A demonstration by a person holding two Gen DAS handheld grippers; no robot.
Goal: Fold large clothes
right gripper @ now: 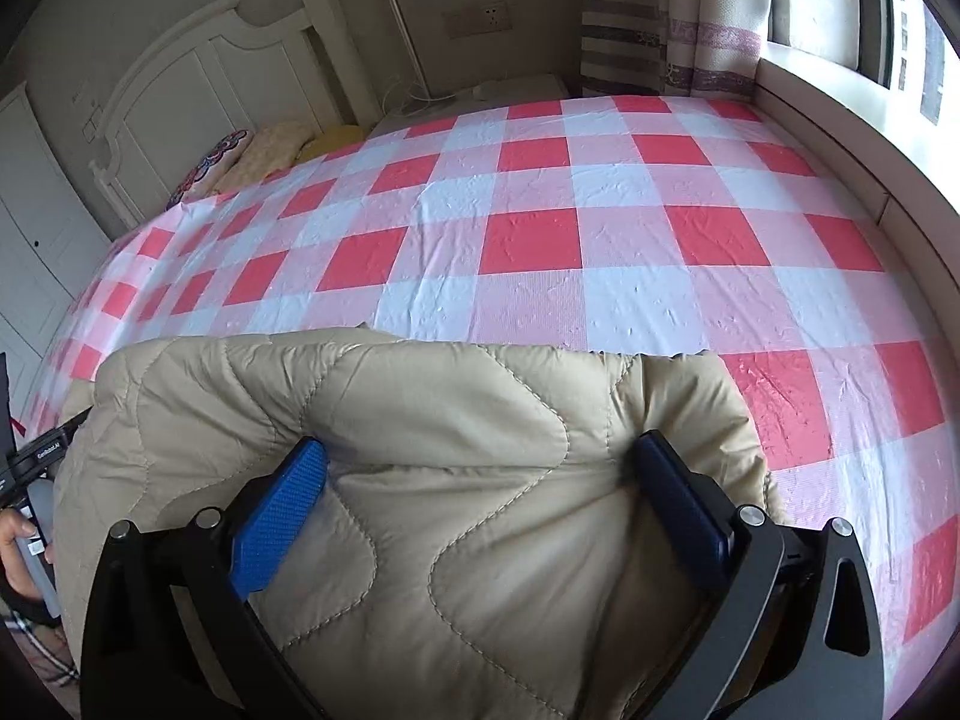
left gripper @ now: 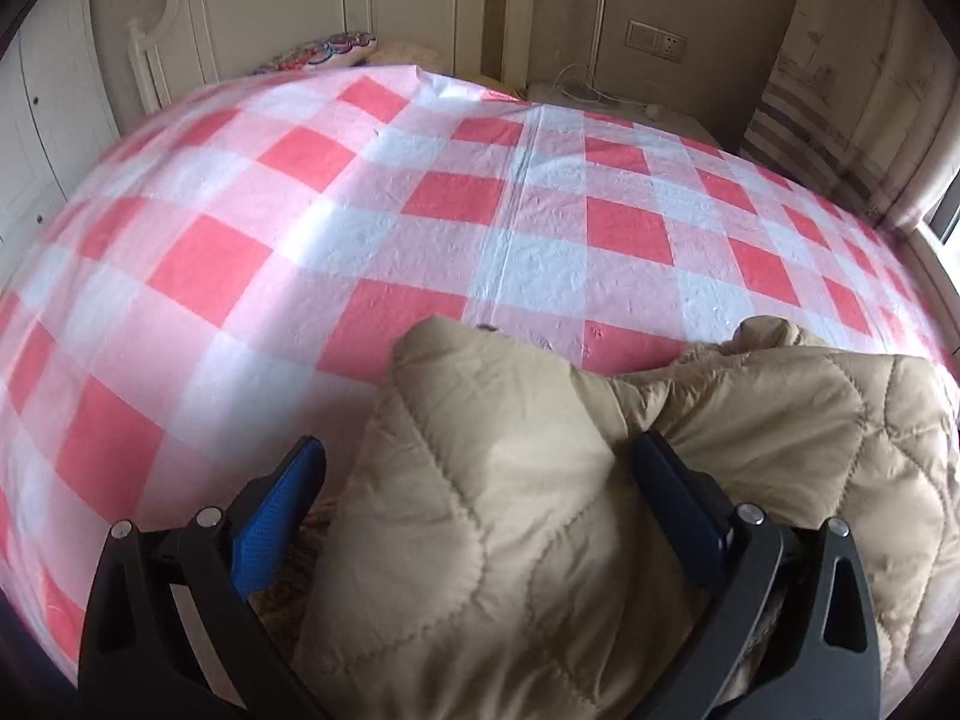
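A beige quilted jacket (left gripper: 498, 510) lies bunched on a bed covered by a red, pink and white checked sheet (left gripper: 300, 228). My left gripper (left gripper: 480, 468) is open, its blue-padded fingers wide apart, with a thick fold of the jacket between them; the right finger touches the cloth. In the right wrist view the jacket (right gripper: 420, 420) fills the lower frame and my right gripper (right gripper: 480, 468) is open, both fingers straddling a padded fold. The checked sheet (right gripper: 570, 240) stretches beyond. The left gripper's handle and the hand holding it show at the left edge (right gripper: 30, 480).
A white headboard (right gripper: 198, 90) and pillows (right gripper: 270, 147) stand at the bed's far left. A nightstand with a cable (right gripper: 492, 90), a wall socket (right gripper: 480, 18), striped curtains (right gripper: 660, 18) and a window ledge (right gripper: 840, 138) line the far and right sides. White wardrobe doors (left gripper: 42, 120) stand left.
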